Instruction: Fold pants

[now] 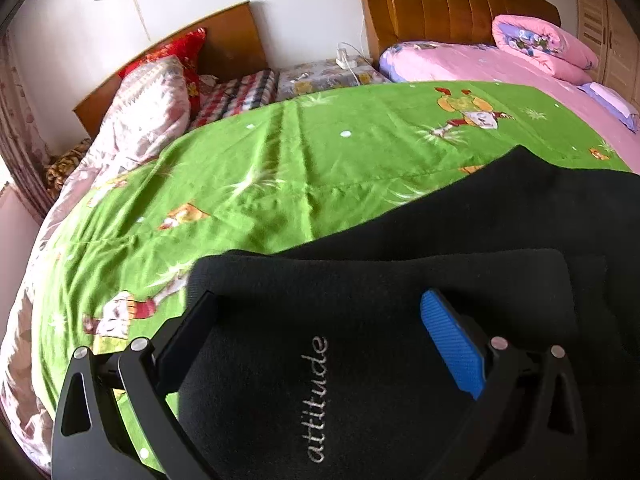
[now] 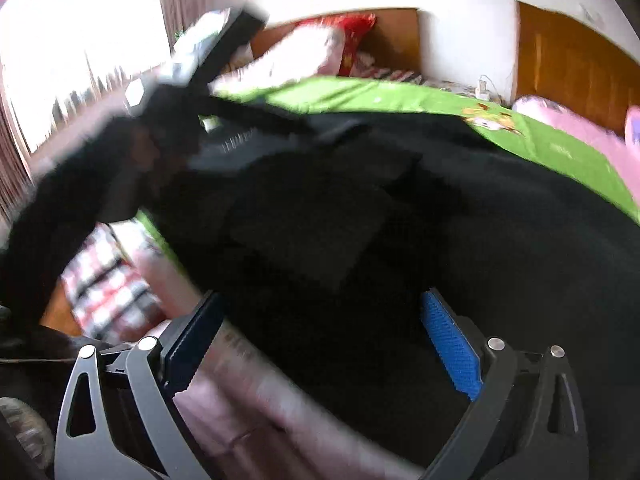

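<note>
Left wrist view: left gripper low over black pants, jaws spread wide, nothing pinched between blue pad and black pad. Pants lying on green cartoon-print sheet, stitched word "attitude" running between the fingers. A folded layer with a rounded edge on top, a longer dark stretch reaching away to the right beneath it. Pink quilt and wooden headboard far behind, patterned pillow at the left edge of the bed.

Right wrist view, heavily blurred: right gripper likewise wide open and empty, hanging above the dark mass of pants filling most of the frame. Other gripper visible upper left, above the far end of the garment; open or closed, impossible to tell from here. Green sheet showing only as a strip beyond the fabric. Contact between the right fingers and the cloth not clear through the blur.

Judgement: mid-fold, with one layer apparently laid over and neither tool gripping. Next move likely calls for lowering both sets of open jaws onto an edge of the stacked fabric, closing on all layers together, then carrying that edge across evenly so the bundle stays square
</note>
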The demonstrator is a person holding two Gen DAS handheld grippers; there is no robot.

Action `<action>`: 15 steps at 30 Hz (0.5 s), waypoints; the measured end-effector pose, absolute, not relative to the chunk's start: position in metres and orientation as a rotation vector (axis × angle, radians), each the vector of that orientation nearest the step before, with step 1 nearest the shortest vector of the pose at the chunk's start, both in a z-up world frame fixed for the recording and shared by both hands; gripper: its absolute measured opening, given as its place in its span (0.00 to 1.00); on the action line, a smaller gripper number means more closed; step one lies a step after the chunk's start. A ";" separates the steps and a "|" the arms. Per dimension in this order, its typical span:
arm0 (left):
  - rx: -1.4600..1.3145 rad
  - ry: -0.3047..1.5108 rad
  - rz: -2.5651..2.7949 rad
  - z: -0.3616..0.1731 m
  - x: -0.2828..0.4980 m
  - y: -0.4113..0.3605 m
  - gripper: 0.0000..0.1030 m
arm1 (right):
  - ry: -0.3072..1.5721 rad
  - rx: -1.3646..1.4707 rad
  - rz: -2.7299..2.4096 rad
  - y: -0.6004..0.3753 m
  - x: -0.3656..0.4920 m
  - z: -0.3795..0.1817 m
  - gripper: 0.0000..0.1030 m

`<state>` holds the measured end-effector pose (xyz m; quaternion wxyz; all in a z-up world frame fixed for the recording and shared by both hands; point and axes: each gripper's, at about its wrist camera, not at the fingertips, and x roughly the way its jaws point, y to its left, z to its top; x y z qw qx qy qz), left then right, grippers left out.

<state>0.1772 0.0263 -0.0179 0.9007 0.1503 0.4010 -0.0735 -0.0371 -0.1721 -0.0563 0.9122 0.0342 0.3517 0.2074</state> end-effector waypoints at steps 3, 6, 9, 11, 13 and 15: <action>0.266 0.732 -0.127 0.005 0.151 0.025 0.98 | 0.637 0.224 0.321 -0.232 -0.067 -0.045 0.93; 0.212 0.652 -0.241 0.028 0.111 0.007 0.98 | 0.580 0.431 0.169 -0.307 -0.099 -0.048 0.93; 0.257 0.663 -0.362 0.025 0.080 -0.021 0.98 | 0.554 0.635 0.092 -0.368 -0.128 -0.065 0.93; 0.313 0.698 -0.408 0.010 0.068 -0.038 0.98 | 0.567 0.744 0.052 -0.395 -0.140 -0.082 0.94; 0.366 0.738 -0.412 -0.010 0.067 -0.047 0.98 | 0.565 0.828 0.044 -0.412 -0.143 -0.095 0.94; 0.358 0.782 -0.417 -0.028 0.071 -0.047 0.99 | 0.553 0.871 0.057 -0.419 -0.141 -0.104 0.94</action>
